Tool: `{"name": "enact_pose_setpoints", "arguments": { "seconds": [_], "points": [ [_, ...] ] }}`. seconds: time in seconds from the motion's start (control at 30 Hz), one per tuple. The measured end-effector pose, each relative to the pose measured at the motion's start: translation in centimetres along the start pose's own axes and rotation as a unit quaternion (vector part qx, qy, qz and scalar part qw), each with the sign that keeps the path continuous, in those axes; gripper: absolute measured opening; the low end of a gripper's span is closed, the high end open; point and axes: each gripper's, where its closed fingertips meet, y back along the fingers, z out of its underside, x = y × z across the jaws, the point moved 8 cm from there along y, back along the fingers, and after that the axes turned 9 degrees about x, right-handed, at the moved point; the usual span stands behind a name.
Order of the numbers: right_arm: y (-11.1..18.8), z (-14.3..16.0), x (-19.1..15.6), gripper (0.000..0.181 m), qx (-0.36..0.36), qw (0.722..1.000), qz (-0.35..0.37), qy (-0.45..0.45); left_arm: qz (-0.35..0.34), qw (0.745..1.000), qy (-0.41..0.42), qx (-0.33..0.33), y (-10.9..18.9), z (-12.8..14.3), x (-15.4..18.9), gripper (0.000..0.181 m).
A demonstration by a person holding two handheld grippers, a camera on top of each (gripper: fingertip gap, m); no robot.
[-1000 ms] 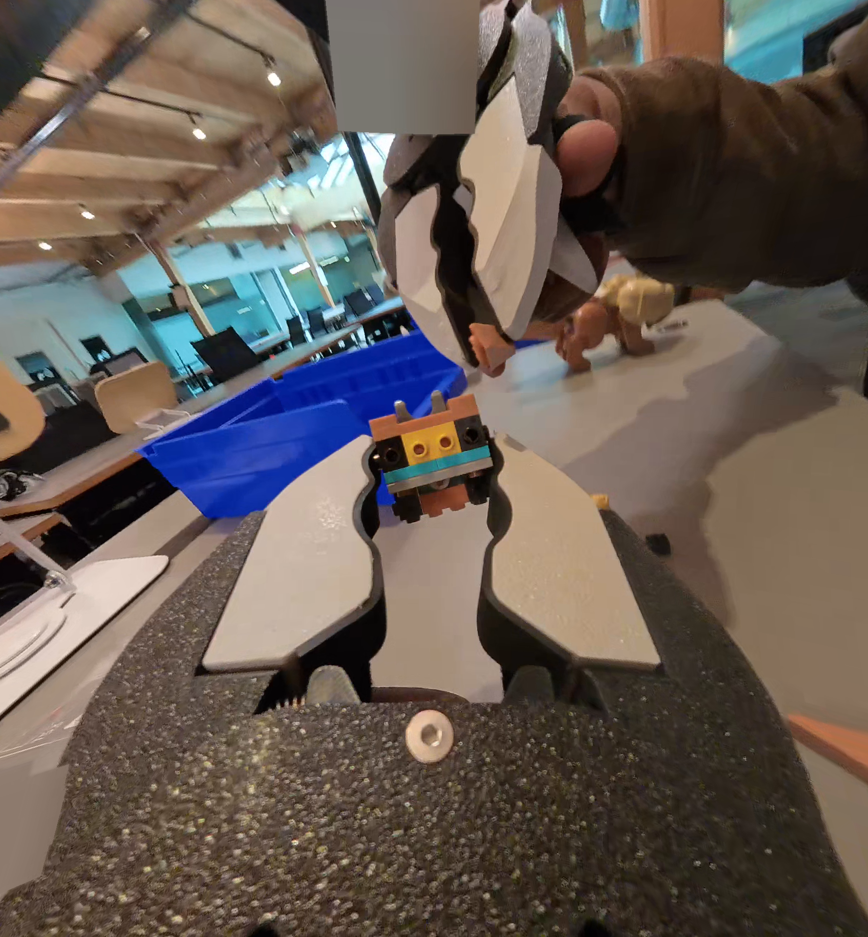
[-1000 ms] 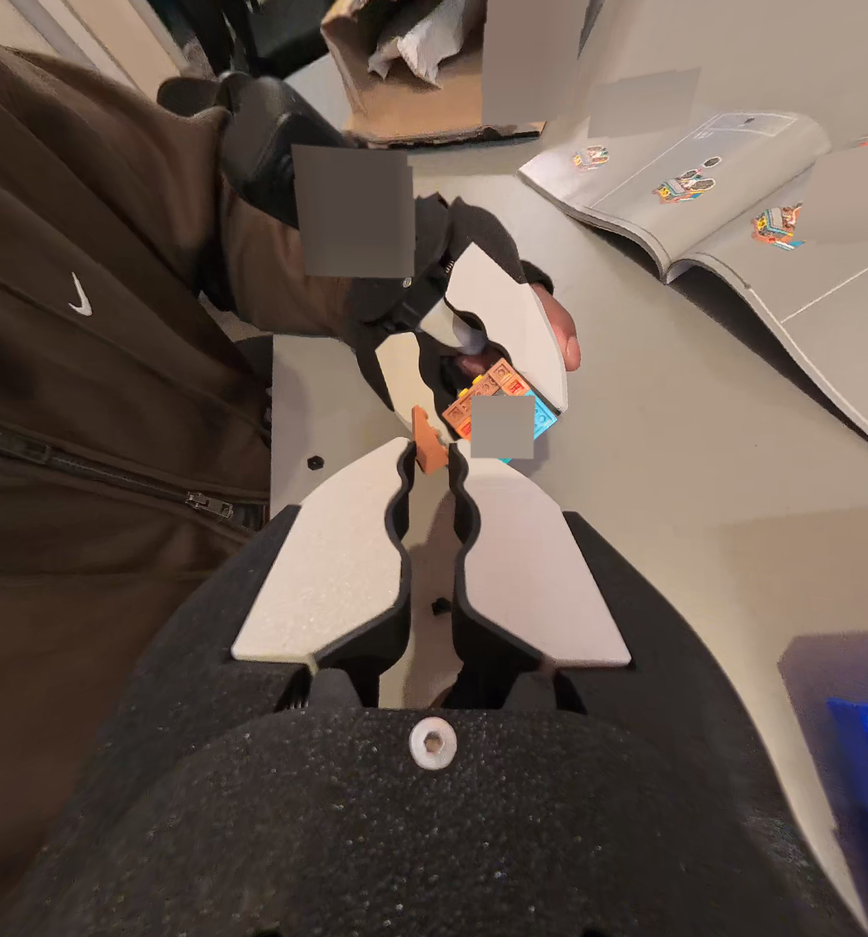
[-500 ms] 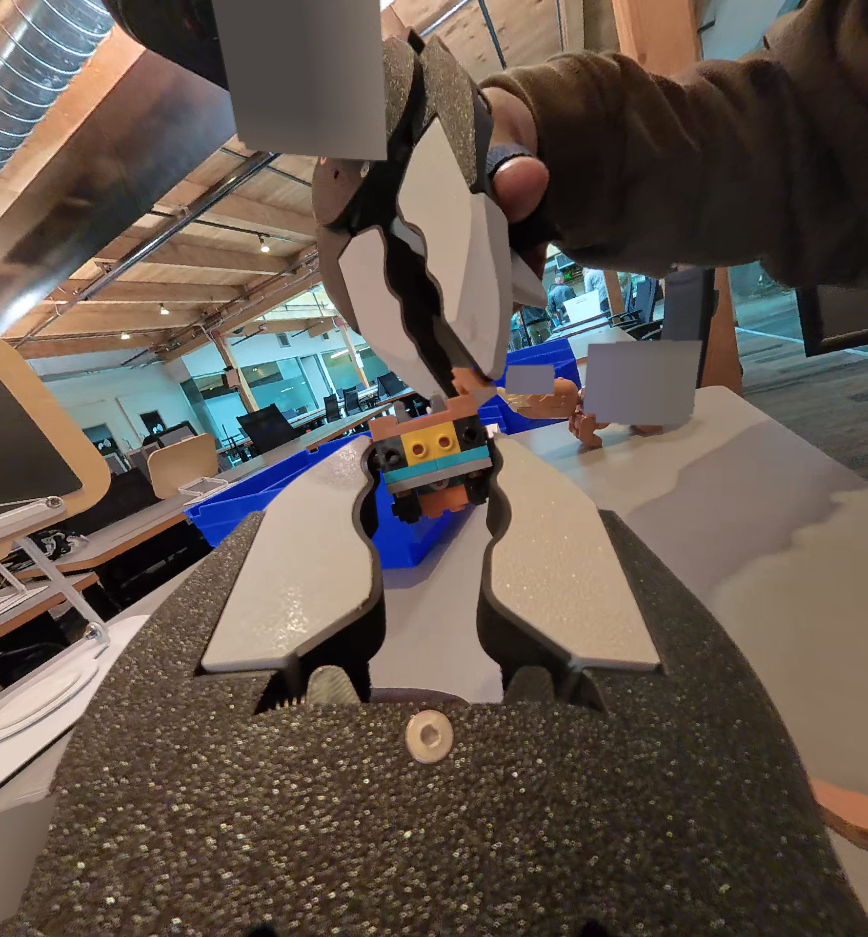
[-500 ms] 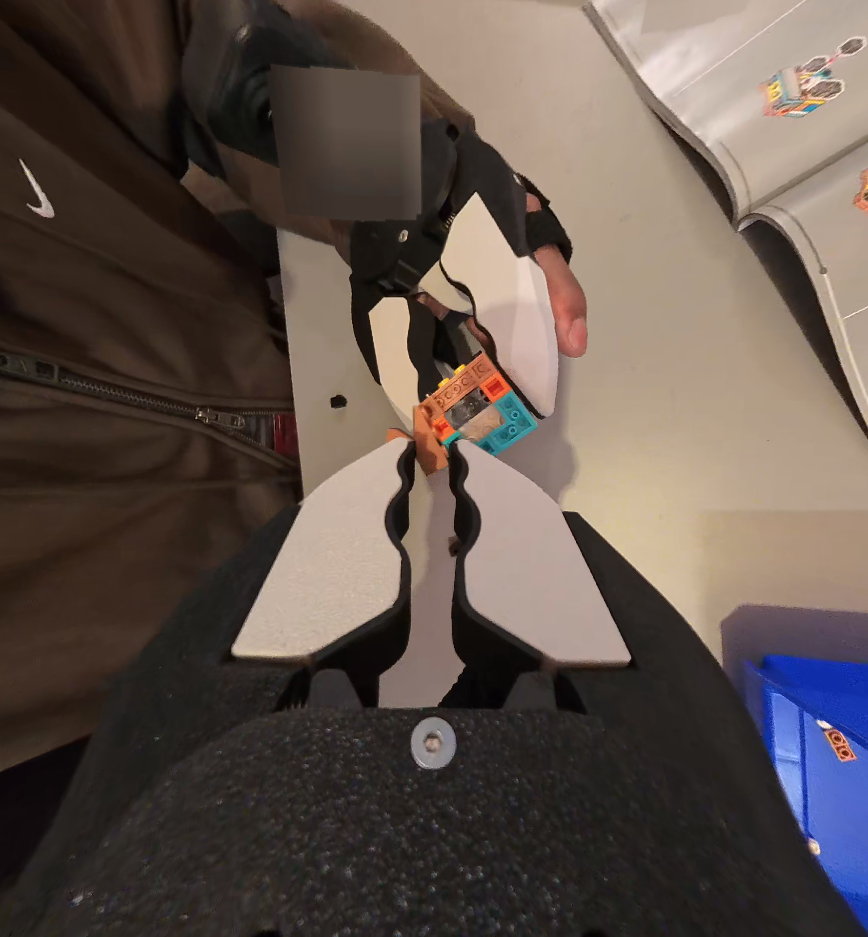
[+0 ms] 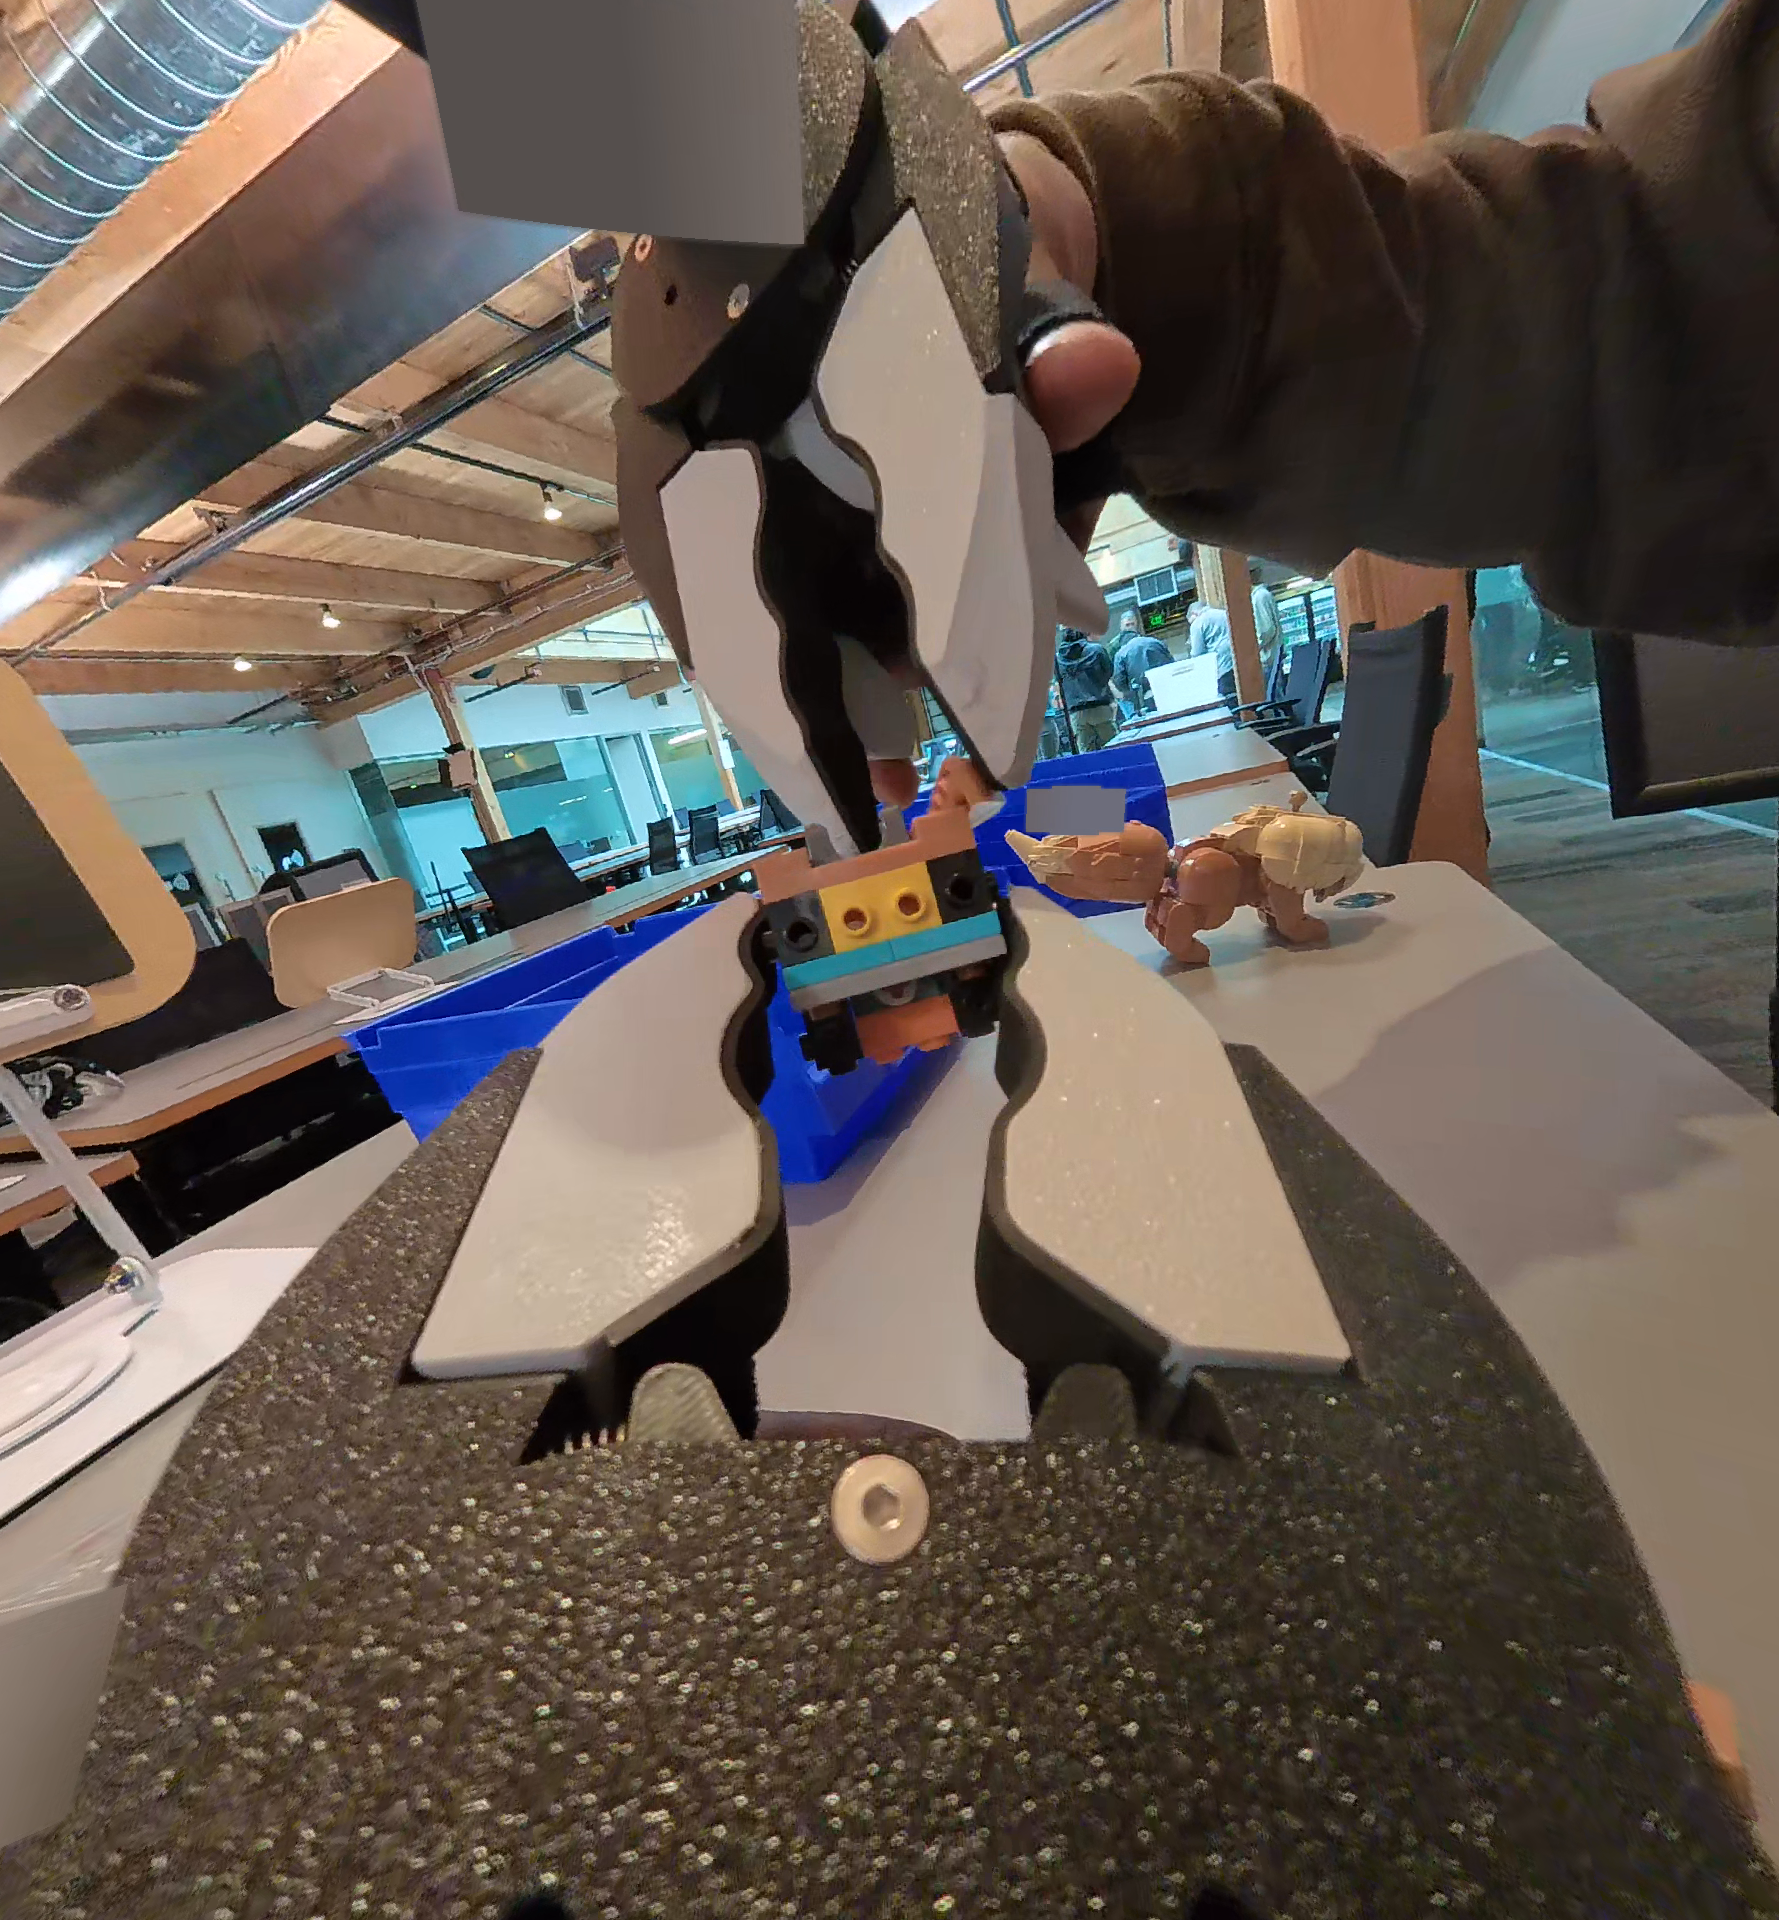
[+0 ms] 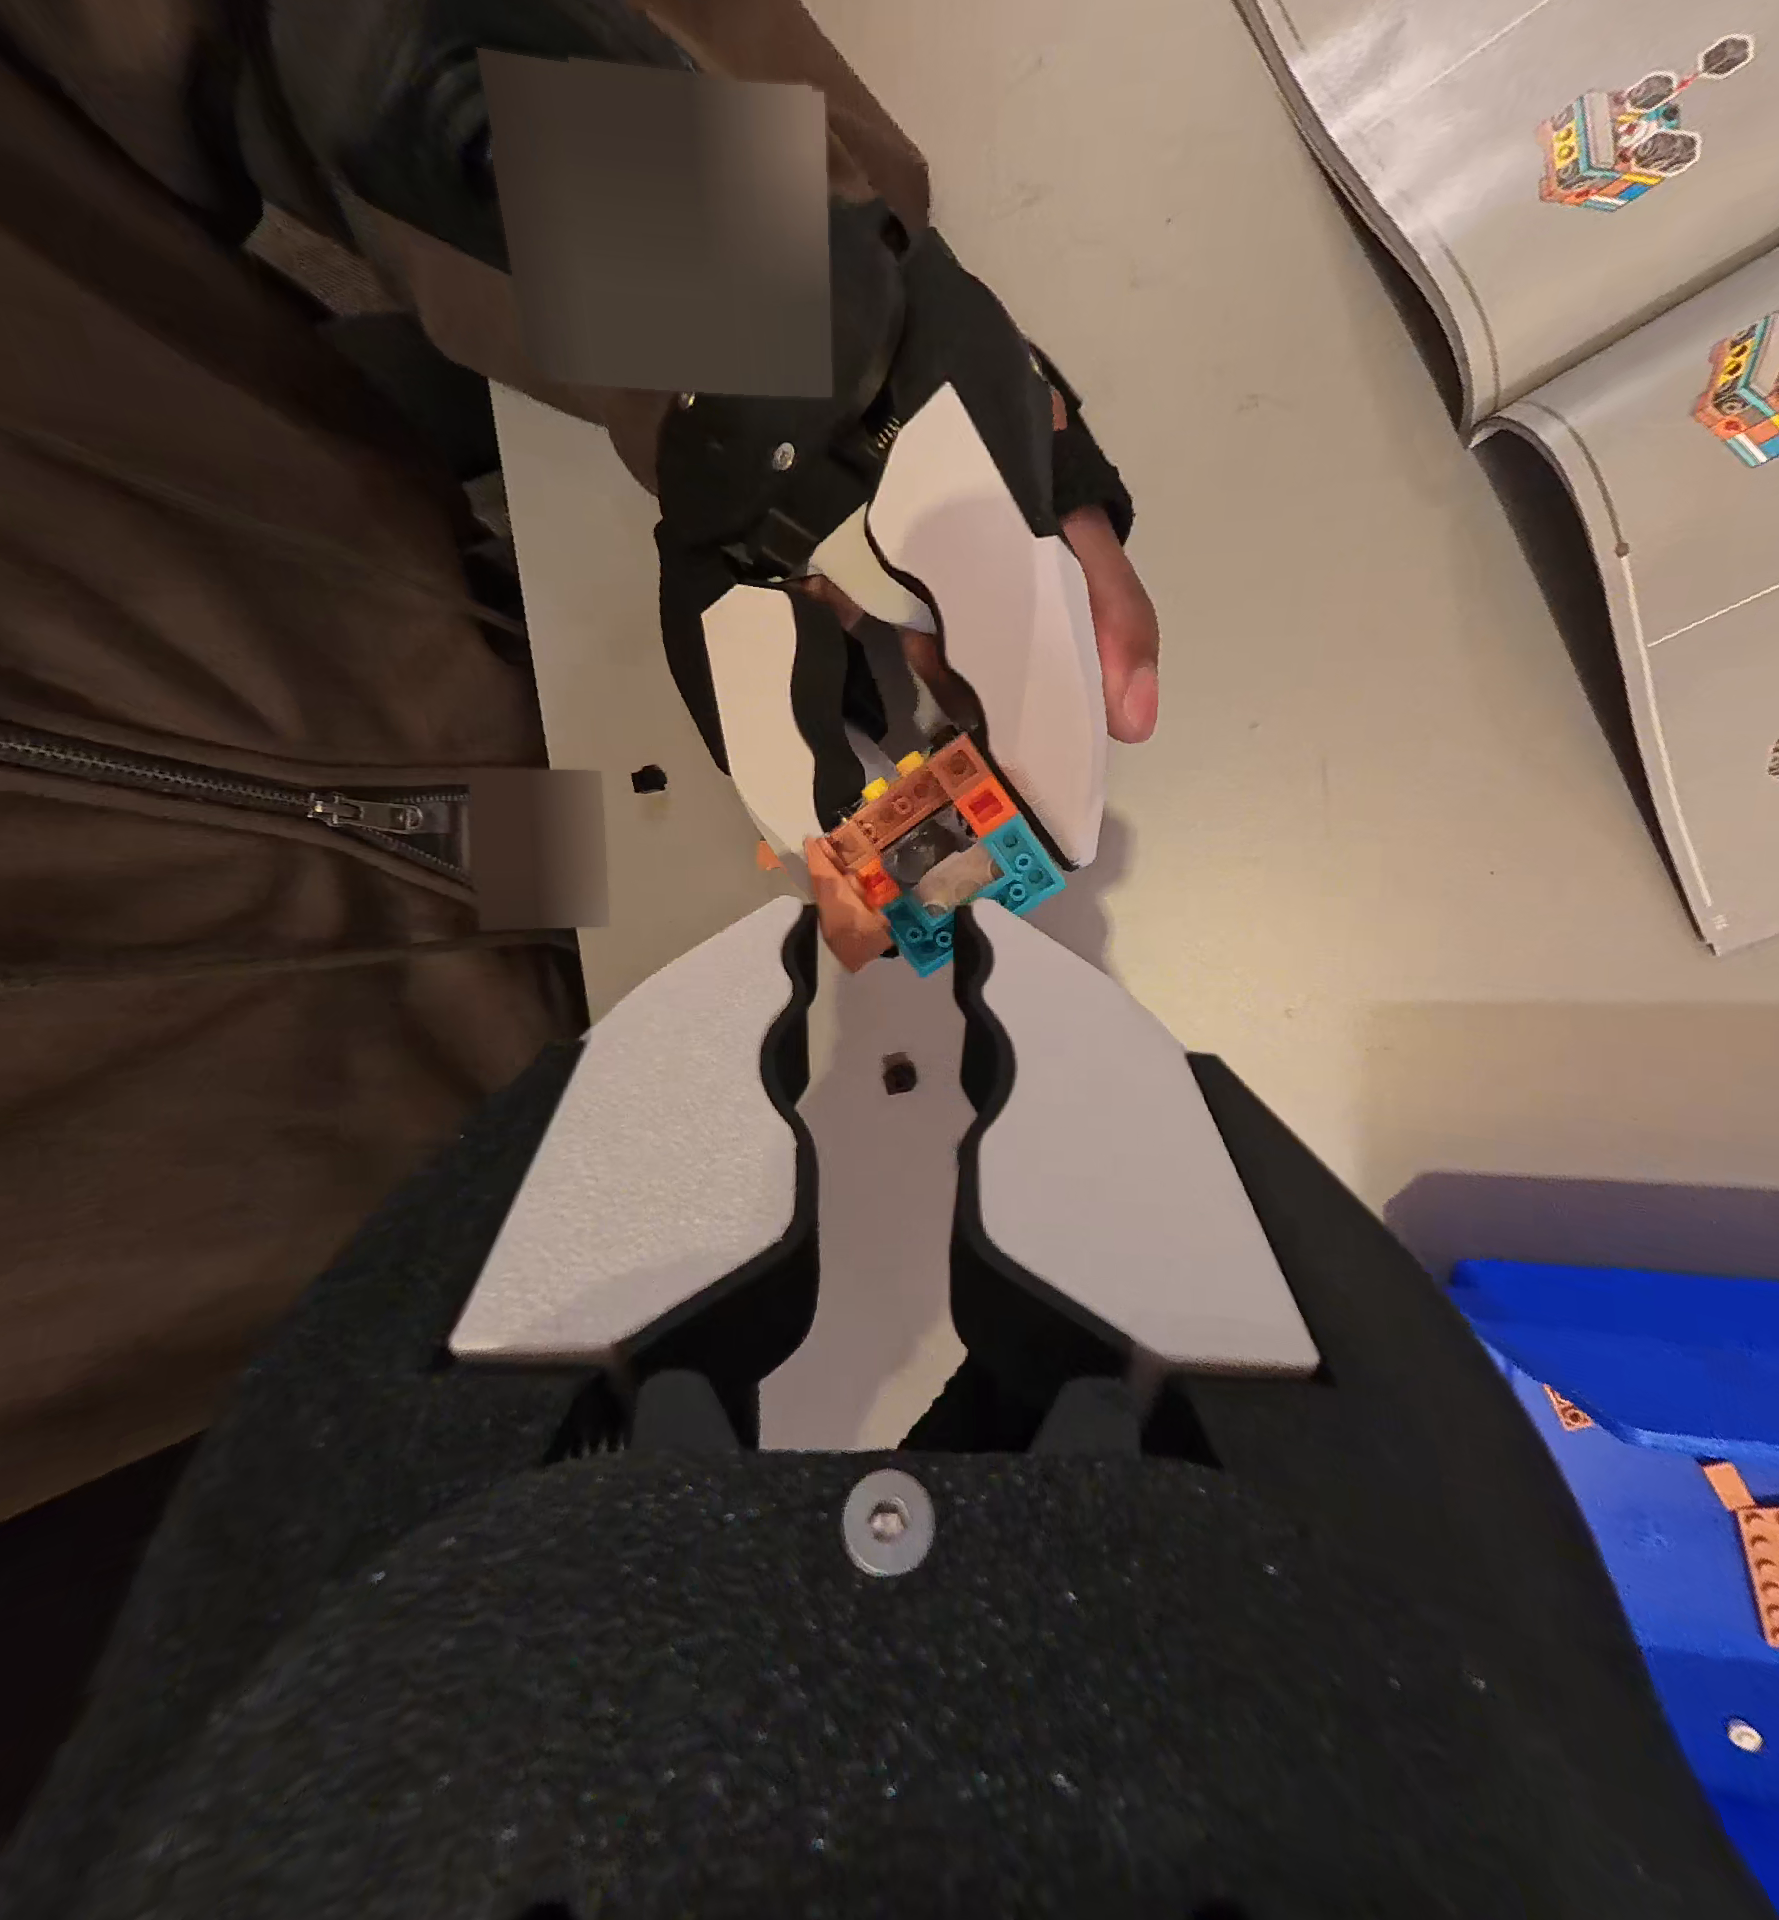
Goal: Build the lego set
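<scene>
Brick now seated against model; a second ago it hung clear above.
Left gripper [image 5: 880,961] clamps lego model [image 5: 887,940] between jaw tips; right gripper [image 6: 890,930] pinches brown brick [image 6: 849,904] onto model's corner. Booklet [image 6: 1633,436] beyond right jaw, writing illegible.

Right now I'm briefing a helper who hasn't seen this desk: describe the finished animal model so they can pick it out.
Start at the grey table, behind the blue bins. The animal model stands there on four legs, alone near the far edge. Unlike the colourful block gripped in front, it is all brown and cream.
</scene>
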Motion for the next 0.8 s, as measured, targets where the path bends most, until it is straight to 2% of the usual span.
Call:
{"name": "enact_pose_setpoints", "arguments": {
  "seconds": [0.8],
  "points": [
    [0.36,-0.66,0.22,0.025,-0.005,1.0,0.0,0.02,0.012,1.0,0.013,0.01,-0.05,-0.12,0.12,0.04]
  ]
}}
